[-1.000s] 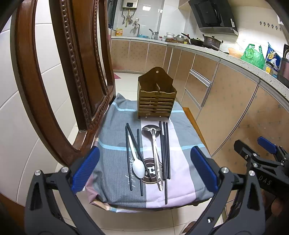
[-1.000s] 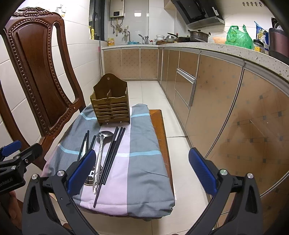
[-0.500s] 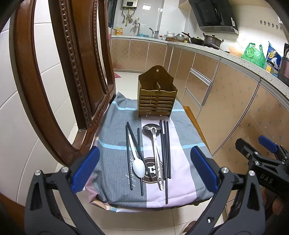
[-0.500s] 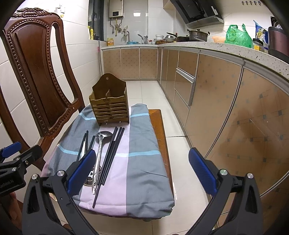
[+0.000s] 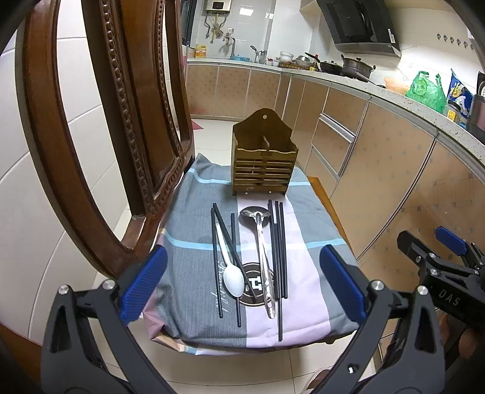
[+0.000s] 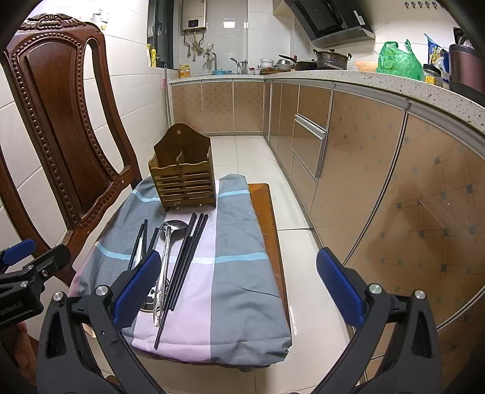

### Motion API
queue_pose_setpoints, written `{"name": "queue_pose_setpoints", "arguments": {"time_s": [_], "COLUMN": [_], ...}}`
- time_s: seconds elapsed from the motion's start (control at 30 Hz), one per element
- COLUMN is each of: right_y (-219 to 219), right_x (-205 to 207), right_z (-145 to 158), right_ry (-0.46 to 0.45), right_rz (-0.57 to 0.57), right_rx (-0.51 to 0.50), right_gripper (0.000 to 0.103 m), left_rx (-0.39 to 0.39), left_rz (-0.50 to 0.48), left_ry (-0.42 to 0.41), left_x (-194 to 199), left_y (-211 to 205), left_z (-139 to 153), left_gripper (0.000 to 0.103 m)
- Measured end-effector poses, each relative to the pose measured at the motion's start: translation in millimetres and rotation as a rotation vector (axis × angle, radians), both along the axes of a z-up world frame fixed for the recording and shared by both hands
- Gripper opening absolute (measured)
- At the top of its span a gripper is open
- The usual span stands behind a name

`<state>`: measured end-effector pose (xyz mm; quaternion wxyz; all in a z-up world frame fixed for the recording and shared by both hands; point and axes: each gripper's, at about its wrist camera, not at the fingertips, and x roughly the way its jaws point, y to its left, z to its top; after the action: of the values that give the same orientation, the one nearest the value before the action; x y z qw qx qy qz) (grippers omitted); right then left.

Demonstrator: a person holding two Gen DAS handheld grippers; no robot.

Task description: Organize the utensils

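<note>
Two compartments of the wooden holder (image 5: 263,165) look empty; each gripper gapes wide, holding nothing.

Slight forward drift of both open claws toward the wooden utensil holder (image 5: 264,157).

Wooden holder (image 5: 264,163), shiny metal ladle (image 5: 263,254), cloth cover (image 5: 194,236)

Carved wood chair (image 6: 57,121) stands at the left, w/ its back right by the cloth (image 6: 236,272) edge. Cloth is grey, lilac & pale-blue striped, draped over a low wood table (image 6: 268,212). Kitchen counter (image 6: 348,77) runs along the right: pot (image 6: 330,59), green bag (image 6: 398,62), sink tap (image 6: 212,59) at far end. Range hood (image 5: 360,27) above. Water heater (image 6: 194,18) on the back wall. White tile floor (image 6: 242,151).
</note>
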<state>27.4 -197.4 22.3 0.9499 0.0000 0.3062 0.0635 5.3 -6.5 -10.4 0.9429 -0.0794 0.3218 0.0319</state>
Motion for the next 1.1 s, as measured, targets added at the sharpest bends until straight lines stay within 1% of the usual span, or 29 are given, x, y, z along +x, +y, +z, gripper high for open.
{"name": "queue_pose_setpoints", "arguments": {"time_s": [1.1], "right_y": [-1.4], "right_x": [1.5], "right_z": [-1.3], "right_ry": [0.002], "right_rz": [0.003], "right_rx": [0.011], "right_gripper": [0.100], "left_rx": [0.011], "left_rz": [-0.001], "left_ry": [0.015], "left_x": [2.5], "left_y": [-2.8], "left_z": [-3.8], "left_gripper": [0.099]}}
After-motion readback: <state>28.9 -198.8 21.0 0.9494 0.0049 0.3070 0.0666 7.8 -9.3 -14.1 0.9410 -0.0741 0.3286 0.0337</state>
